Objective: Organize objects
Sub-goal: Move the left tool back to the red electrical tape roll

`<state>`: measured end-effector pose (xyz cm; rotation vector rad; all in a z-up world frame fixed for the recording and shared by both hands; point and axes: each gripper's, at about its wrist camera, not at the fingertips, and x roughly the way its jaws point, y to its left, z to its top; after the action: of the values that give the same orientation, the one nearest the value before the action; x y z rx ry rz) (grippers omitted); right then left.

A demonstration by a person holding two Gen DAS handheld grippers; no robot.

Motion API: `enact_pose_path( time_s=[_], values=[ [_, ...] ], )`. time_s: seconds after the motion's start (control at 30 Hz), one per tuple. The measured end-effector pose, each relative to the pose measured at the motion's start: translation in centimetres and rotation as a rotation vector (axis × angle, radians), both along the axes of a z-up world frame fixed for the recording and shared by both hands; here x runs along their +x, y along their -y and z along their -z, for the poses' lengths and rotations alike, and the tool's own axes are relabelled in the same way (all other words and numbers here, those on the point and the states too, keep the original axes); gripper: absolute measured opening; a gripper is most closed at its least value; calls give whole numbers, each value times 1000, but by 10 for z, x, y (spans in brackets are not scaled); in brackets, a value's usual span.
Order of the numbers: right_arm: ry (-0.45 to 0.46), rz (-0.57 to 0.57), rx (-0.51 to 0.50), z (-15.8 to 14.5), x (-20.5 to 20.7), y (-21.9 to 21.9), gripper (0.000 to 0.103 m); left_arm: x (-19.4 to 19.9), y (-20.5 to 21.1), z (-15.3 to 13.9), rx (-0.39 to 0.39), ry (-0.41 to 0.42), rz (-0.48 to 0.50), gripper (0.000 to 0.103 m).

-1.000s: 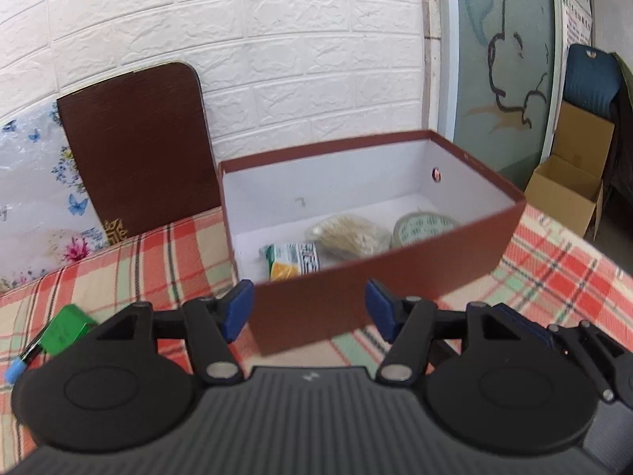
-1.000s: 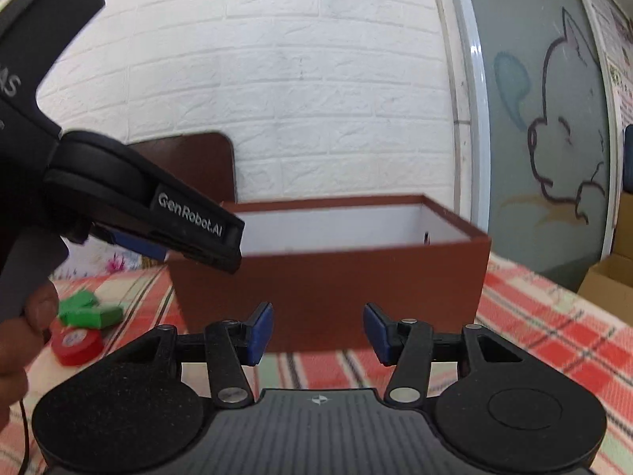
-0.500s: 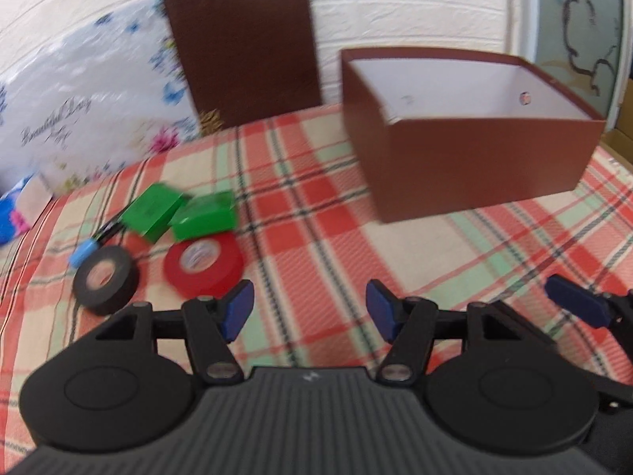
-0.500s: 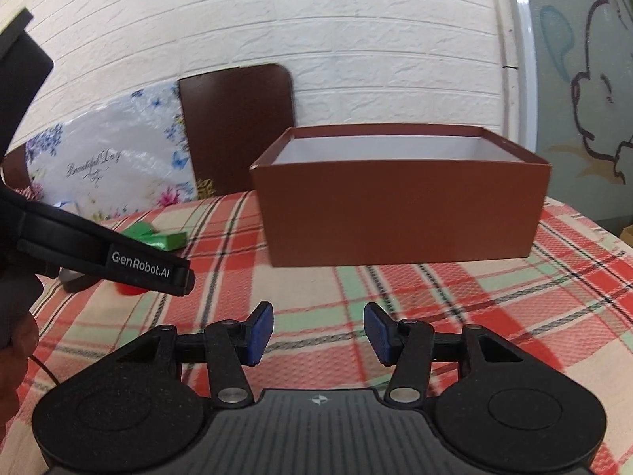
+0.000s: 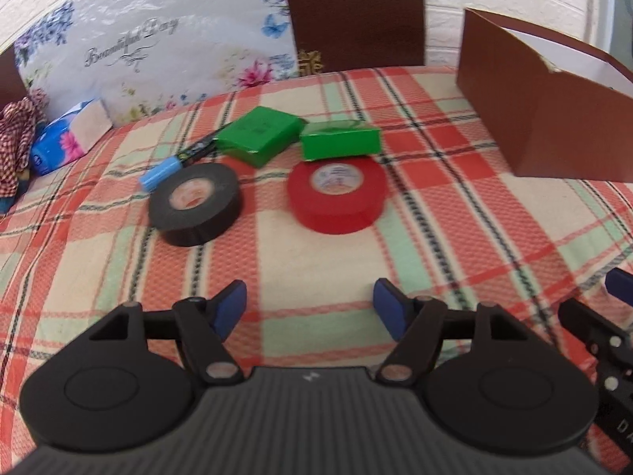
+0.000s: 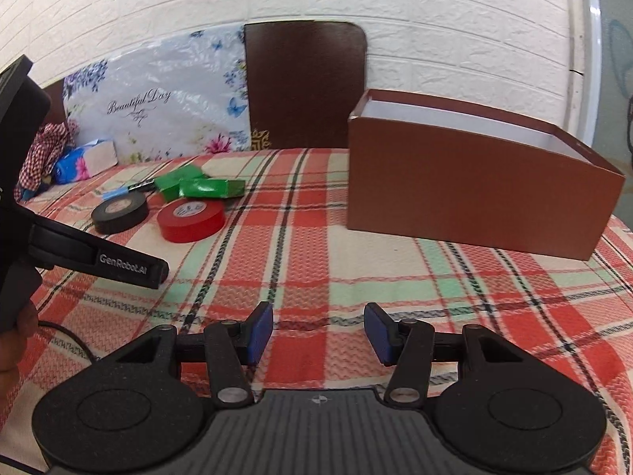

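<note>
A red tape roll (image 5: 336,198) and a black tape roll (image 5: 195,204) lie flat on the plaid tablecloth. Behind them lie two green boxes (image 5: 339,140) (image 5: 259,133) and a blue-capped pen (image 5: 174,166). My left gripper (image 5: 309,310) is open and empty, a short way in front of the rolls. The brown open box (image 6: 474,190) stands to the right; its inside is hidden. My right gripper (image 6: 318,332) is open and empty, in front of the box. The rolls also show in the right wrist view: red (image 6: 190,219), black (image 6: 120,211).
A floral plastic bag (image 5: 150,51) and a brown board (image 5: 356,12) lean on the white brick wall at the back. A blue tissue pack (image 5: 65,142) and a checked cloth (image 5: 18,134) lie at the far left. The left gripper's body (image 6: 95,257) shows at the right view's left.
My left gripper has swung left from the brown box toward the tape rolls and dropped lower. My right gripper has backed away from the box. Both stayed open.
</note>
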<state>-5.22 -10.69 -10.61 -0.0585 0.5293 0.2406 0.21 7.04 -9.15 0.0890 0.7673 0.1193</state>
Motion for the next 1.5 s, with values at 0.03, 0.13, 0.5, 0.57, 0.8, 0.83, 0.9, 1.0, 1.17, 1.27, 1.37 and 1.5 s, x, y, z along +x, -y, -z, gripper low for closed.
enact_pose_path(
  time_s=[0.03, 0.13, 0.5, 0.57, 0.8, 0.83, 0.9, 1.0, 1.17, 1.27, 1.37, 1.5],
  values=[
    [-3, -14, -8, 0, 0, -4, 51, -2, -9, 1, 2, 14, -13, 74],
    [-14, -75, -34, 0, 4, -19, 51, -7, -49, 5, 10, 59, -103, 78],
    [15, -225, -100, -2, 95, -119, 73, -23, -161, 13, -95, 192, -371, 93],
    [-25, -234, -118, 5, 120, -137, 72, -22, -158, 14, -87, 190, -349, 93],
    [-40, -260, -99, 3, 102, -118, 72, -22, -162, 17, -106, 190, -353, 93],
    [-44, -261, -92, 3, 91, -108, 72, -22, -161, 17, -104, 190, -352, 93],
    [-50, -255, -83, 3, 67, -83, 72, -21, -162, 18, -101, 188, -351, 93],
    [-50, -191, -84, 2, 28, -42, 72, -20, -160, 17, -86, 181, -350, 93],
    [-60, 13, -7, 0, -4, 23, 80, -17, -140, 13, 27, 145, -359, 94],
    [-53, 15, -6, 0, -14, 34, 79, -19, -107, 0, -41, 101, -252, 90],
    [-33, -4, -79, 2, -23, 27, 78, -21, -55, -16, -185, 56, -65, 87],
    [-30, -16, -72, 3, -23, 29, 74, -17, 27, -38, -283, -10, 244, 82]
  ],
)
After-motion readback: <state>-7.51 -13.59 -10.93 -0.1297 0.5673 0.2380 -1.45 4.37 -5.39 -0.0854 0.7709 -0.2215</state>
